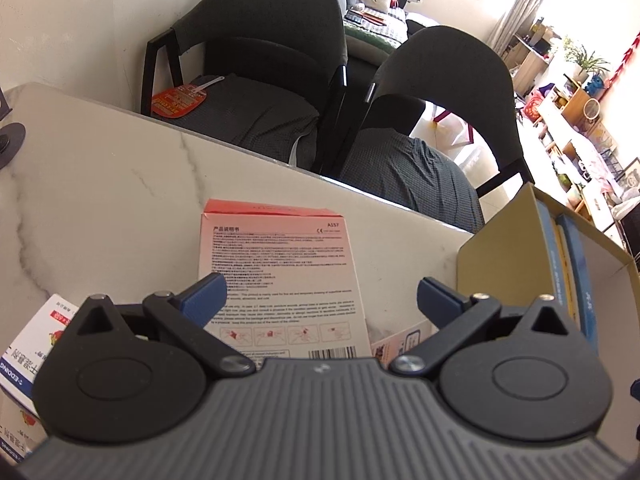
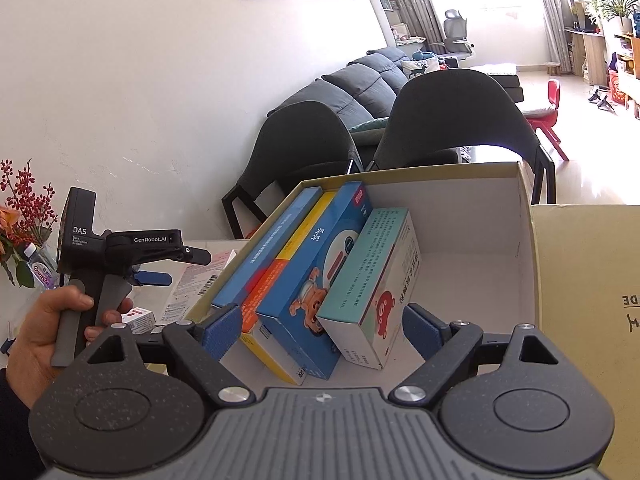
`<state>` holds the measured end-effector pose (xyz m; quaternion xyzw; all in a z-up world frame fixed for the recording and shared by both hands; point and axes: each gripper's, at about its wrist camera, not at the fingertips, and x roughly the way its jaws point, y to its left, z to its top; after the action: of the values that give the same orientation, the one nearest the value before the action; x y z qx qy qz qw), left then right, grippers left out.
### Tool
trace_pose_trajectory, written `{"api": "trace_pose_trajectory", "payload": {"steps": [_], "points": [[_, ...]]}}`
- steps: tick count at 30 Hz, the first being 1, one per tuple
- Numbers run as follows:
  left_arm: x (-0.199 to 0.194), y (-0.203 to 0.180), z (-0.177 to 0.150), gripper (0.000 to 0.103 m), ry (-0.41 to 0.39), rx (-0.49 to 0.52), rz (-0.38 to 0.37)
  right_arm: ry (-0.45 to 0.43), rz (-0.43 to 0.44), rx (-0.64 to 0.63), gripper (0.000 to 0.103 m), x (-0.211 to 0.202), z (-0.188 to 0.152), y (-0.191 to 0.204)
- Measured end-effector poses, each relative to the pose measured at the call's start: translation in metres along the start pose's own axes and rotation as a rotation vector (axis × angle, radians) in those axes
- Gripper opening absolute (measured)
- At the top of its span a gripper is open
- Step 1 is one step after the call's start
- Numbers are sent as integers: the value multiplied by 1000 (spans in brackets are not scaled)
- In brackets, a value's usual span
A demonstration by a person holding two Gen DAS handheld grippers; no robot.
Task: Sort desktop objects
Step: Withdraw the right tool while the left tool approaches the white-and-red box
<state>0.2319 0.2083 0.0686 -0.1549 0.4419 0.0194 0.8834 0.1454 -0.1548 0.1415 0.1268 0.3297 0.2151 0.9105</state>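
Observation:
My left gripper (image 1: 320, 294) is open and hangs just above a flat pink box (image 1: 280, 256) that lies printed side up on the marble table (image 1: 100, 200). Nothing is between its fingers. My right gripper (image 2: 322, 330) is open over a tan cardboard box (image 2: 472, 256). Inside it several packs stand on edge: a long blue one (image 2: 272, 248), a yellow-orange one (image 2: 264, 300), a blue bear pack (image 2: 316, 276) and a teal-white pack (image 2: 372, 280). The pads touch none of them. In the right wrist view a hand (image 2: 44, 328) holds the left gripper (image 2: 160, 279) left of the box.
A white-blue box (image 1: 28, 340) lies at the table's lower left, and a small card (image 1: 400, 340) sits near the cardboard box (image 1: 520, 248). The box lid (image 2: 592, 300) lies to the right. Flowers (image 2: 20, 208) and a small bottle (image 2: 40, 268) stand at the left. Two dark chairs (image 1: 260, 60) face the far edge.

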Motion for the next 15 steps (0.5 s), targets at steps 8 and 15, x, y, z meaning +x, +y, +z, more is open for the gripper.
{"api": "trace_pose_trajectory", "payload": {"steps": [8,15], "points": [[4,2,1,103,14,33,28,-12,34,11,89,-1,0,0],[7,-5,6,103,18,89,106,-32,58,-23,90,-10,4,10]]}}
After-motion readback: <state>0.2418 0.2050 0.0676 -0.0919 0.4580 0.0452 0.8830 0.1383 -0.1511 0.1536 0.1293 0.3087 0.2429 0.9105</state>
